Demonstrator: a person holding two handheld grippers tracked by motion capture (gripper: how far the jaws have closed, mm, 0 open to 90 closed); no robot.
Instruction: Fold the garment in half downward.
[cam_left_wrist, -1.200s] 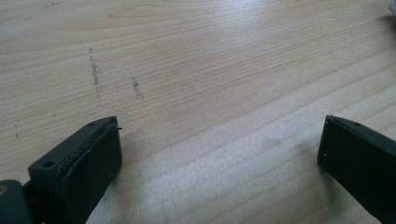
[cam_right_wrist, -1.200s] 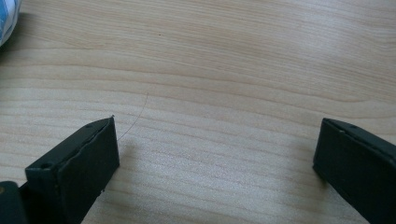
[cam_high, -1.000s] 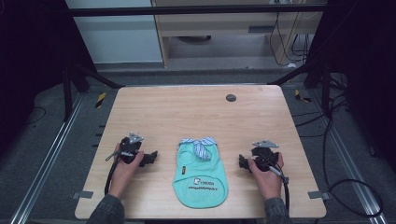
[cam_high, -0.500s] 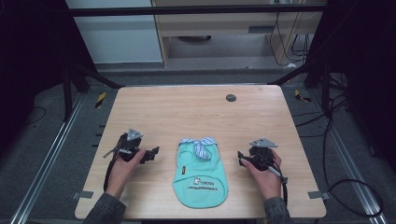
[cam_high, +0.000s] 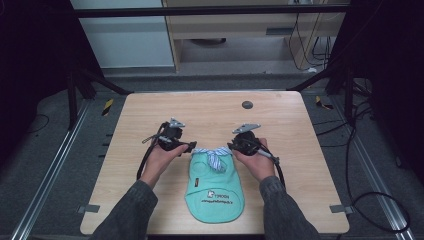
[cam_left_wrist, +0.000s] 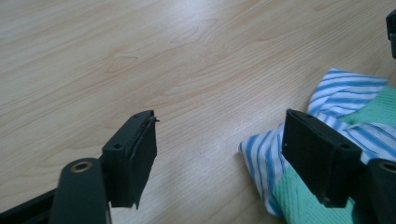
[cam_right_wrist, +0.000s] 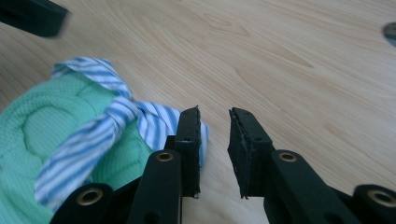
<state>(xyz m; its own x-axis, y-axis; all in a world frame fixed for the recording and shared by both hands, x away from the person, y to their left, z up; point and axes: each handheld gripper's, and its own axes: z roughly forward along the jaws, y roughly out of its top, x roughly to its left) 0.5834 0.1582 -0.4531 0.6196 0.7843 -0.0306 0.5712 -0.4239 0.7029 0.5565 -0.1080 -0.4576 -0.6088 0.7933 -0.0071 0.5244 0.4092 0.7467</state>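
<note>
Here, mint shirt (cam_high: 215, 187) flat on table (cam_high: 150, 115)

A light wooden desk (cam_high: 150, 115) with rounded corners stands on a dark grey floor (cam_high: 55, 150). Metal rails (cam_high: 47, 177) run along the floor on both sides of it. Black frame legs (cam_high: 75, 90) rise at the back corners. Behind the desk there is a white cabinet (cam_high: 125, 42) and a beige shelf unit (cam_high: 235, 35). Black cables (cam_high: 370, 200) lie on the floor at the right. The light is dim and even.
</note>
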